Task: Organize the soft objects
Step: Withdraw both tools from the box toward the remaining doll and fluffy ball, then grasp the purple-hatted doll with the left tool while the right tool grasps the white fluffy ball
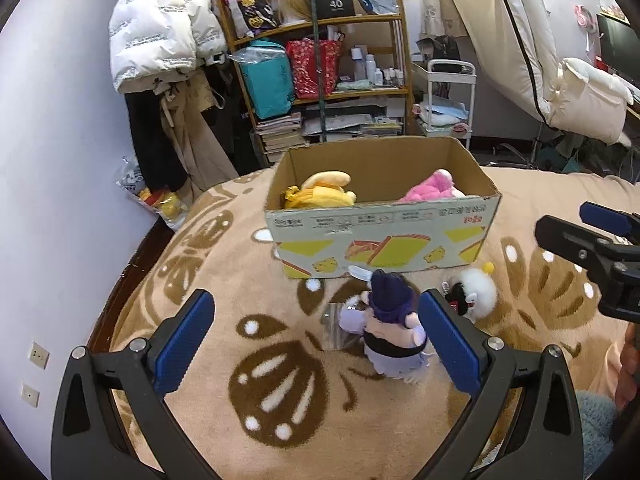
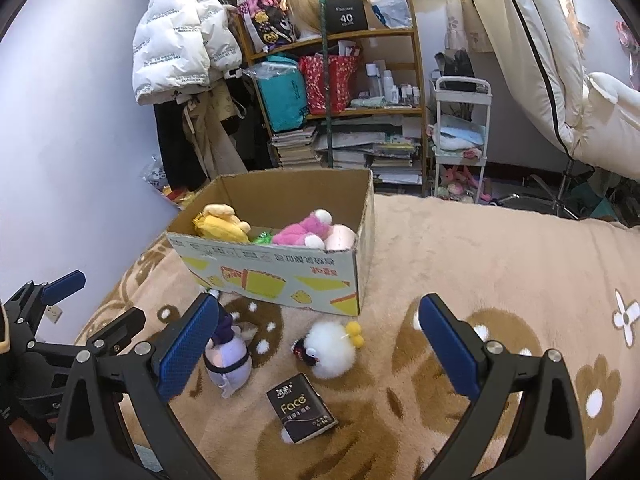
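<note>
An open cardboard box [image 1: 380, 236] [image 2: 280, 276] stands on the bed and holds a yellow plush [image 1: 320, 194] [image 2: 220, 224] and a pink plush [image 1: 430, 190] [image 2: 304, 230]. In front of it a purple doll [image 1: 394, 328] [image 2: 228, 356] lies on the blanket beside a white fluffy plush [image 1: 478, 294] [image 2: 330, 346]. My left gripper [image 1: 316, 344] [image 2: 68, 304] is open, the doll just inside its right finger. My right gripper [image 2: 316, 352] [image 1: 600, 232] is open above the white plush, touching nothing.
A black tissue pack [image 2: 302, 408] lies near the right gripper. A small clear bag [image 1: 336, 328] lies under the doll. The beige patterned blanket [image 2: 500, 260] covers the bed. A cluttered shelf [image 1: 320, 60], hanging coats [image 1: 160, 40] and a white cart [image 2: 460, 136] stand behind.
</note>
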Tool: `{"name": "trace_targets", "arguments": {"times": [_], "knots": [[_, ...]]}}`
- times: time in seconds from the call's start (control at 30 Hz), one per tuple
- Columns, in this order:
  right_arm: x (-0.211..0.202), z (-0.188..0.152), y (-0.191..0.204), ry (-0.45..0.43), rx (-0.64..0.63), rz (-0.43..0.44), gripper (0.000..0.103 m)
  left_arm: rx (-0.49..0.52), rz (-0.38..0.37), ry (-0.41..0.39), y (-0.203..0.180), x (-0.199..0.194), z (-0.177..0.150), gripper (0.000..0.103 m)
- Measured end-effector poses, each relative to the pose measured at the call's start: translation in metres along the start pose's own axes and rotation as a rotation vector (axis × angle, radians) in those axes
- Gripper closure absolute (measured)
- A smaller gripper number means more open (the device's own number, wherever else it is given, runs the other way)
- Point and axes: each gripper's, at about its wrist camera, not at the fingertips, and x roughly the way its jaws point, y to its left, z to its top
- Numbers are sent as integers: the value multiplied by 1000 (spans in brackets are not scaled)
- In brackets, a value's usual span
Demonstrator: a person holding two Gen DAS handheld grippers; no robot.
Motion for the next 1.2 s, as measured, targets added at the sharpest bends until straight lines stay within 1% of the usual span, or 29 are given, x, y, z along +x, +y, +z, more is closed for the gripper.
{"name": "trace_targets", "arguments": {"times": [0.1,0.23,0.43,0.63,0.8,0.83,0.9,0.97,1.03,1.07,1.13,1.2], "knots": [[5,-2,-3,10,10,-11,0,13,-13,8,-7,5,-1,3],[17,-3,-11,46,34,-29,0,31,-41,31,-18,15,-4,3],[43,-7,-19,122,55,-40,0,27,-79,89,-31,38,-7,3],[68,-13,-24,206,62,-36,0,32,-97,146,-38,64,-10,3],[90,-18,-25,262,67,-20,6,29,-116,219,-40,86,-15,3],[94,-20,-26,273,68,-11,7,30,-114,233,-41,91,-16,3],[101,-23,-26,303,71,3,15,36,-110,258,-43,99,-19,3],[108,-26,-25,330,70,15,16,40,-112,278,-44,105,-22,3],[114,-29,-24,349,67,22,19,41,-121,299,-46,111,-24,8],[117,-30,-24,359,65,25,22,40,-124,309,-46,113,-25,15],[124,-32,-22,377,65,28,23,27,-140,333,-46,117,-27,16],[130,-35,-22,393,65,30,25,12,-154,337,-44,118,-28,22]]}}
